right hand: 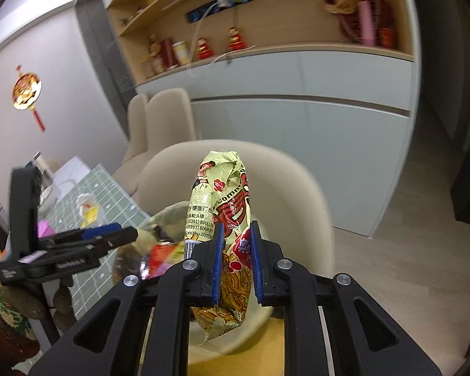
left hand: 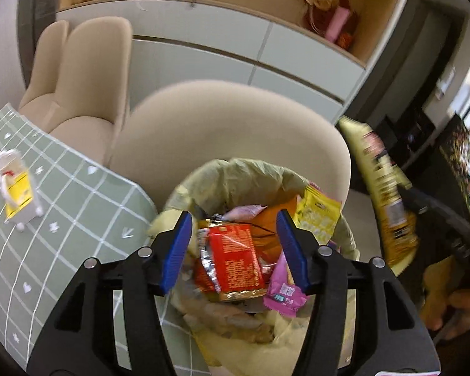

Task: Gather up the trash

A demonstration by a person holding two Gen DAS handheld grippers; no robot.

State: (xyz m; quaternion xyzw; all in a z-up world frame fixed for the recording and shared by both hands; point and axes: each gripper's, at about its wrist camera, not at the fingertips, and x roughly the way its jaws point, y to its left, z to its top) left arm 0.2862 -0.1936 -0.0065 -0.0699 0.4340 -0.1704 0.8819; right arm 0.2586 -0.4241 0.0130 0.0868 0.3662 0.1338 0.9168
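1. The green grid tablecloth [left hand: 78, 219] on my left still has a small white packet with a yellow label [left hand: 15, 191] lying on it, well apart from the bin. I judge it is trash left to fetch.
2. My left gripper [left hand: 233, 250] hangs over the bin with the yellow-green liner [left hand: 253, 169], its blue pads standing apart with nothing pressed between them. The red snack wrapper [left hand: 232, 250] lies loose below, on the heap, beside a pink wrapper [left hand: 285, 294] and a yellow sachet [left hand: 319, 216]. I keep the jaws open there so that whatever I carry can fall straight in.
3. The bin sits right at the table's edge, in front of the beige chair [left hand: 228, 119], so each drop is a short trip.
4. My right gripper [right hand: 236, 263] is pinched narrow on a crumpled instant-noodle bag [right hand: 225, 200], gripped low so most of it stands up above the pads. It is just right of the bin, not yet over it. I judge it goes in once my left hand clears.
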